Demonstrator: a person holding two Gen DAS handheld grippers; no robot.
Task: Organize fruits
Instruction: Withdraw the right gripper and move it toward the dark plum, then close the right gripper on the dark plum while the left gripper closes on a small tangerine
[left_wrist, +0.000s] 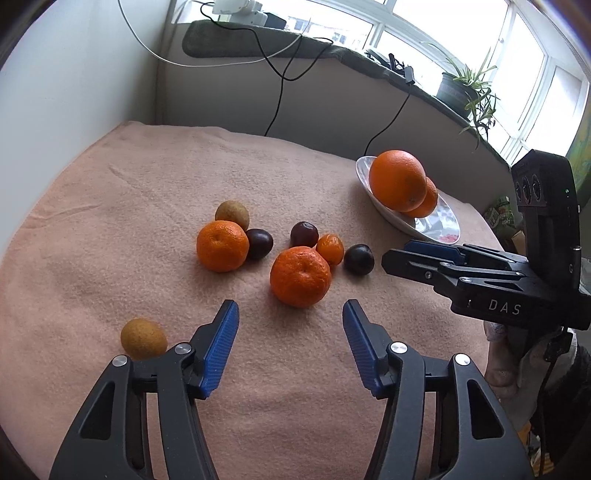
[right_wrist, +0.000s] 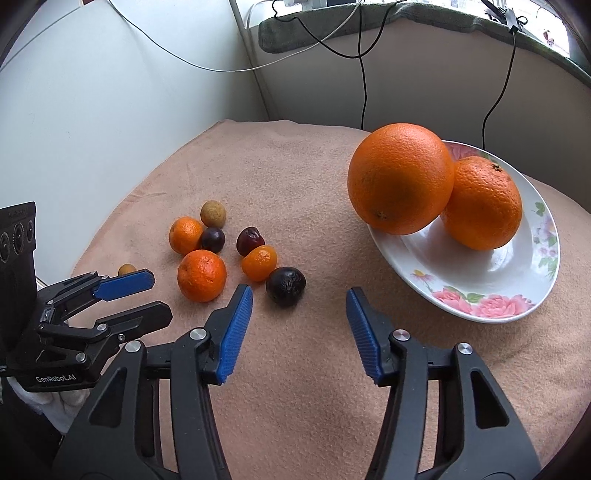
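A: Starting at the fingers: what are they doing?

B: The left gripper (left_wrist: 291, 314) is hanging with its fingers (left_wrist: 223, 343) partly apart and gripping nothing; a mandarin (left_wrist: 300, 277) is sitting just beyond the tips, untouched. The right gripper (right_wrist: 299, 302) is standing the same way, part open and empty, with a dark plum (right_wrist: 285, 286) lying just off its left finger, near but apart.

A: And further out?

B: Toward the right of the right wrist view, two oranges (right_wrist: 400, 179) are resting on the floral plate (right_wrist: 480, 291), touching each other. Left of centre, loose fruit is lying in a cluster on the peach-covered tabletop (right_wrist: 295, 177): mandarins, plums and brownish round fruits, plus one stray (left_wrist: 143, 339) at the lower left of the left wrist view.

A: So how far along is it?

B: Early, I'm judging: two on the plate, the small fruit all waiting.
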